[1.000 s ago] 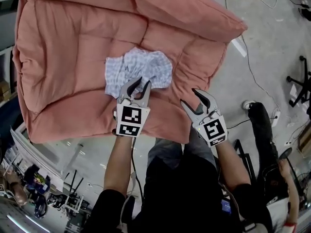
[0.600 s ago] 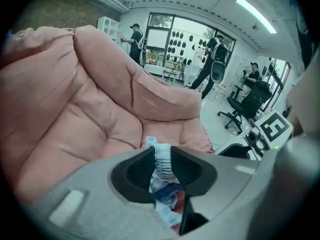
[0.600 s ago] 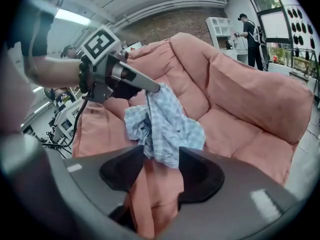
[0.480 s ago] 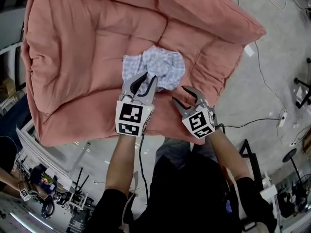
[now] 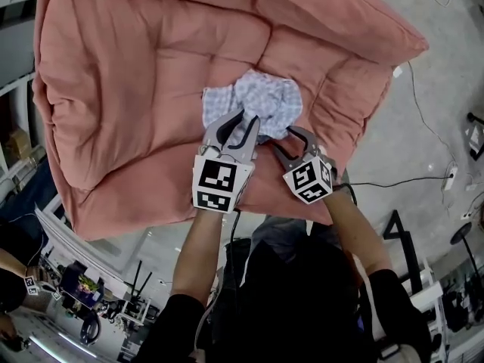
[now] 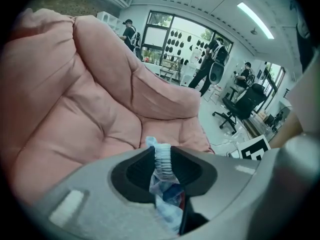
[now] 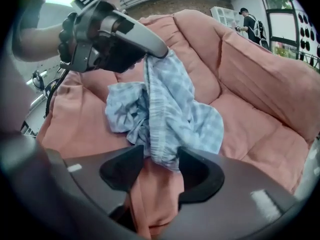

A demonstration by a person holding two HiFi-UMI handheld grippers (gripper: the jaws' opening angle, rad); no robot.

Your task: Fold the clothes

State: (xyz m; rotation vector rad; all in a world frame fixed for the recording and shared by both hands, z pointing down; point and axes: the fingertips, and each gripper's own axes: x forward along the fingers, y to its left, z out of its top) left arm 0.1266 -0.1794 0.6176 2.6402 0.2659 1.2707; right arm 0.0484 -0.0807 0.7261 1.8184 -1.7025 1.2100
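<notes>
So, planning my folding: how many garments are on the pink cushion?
1: a blue checked garment crumpled on the cushion, its edge in the left gripper. More could hide underneath.

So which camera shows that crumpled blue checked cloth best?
The right gripper view: the crumpled blue checked cloth fills its middle, folds clear. The head view shows a small bundle on the pink padded cushion; the left gripper view only a bunched edge between that gripper's fingers.
</notes>
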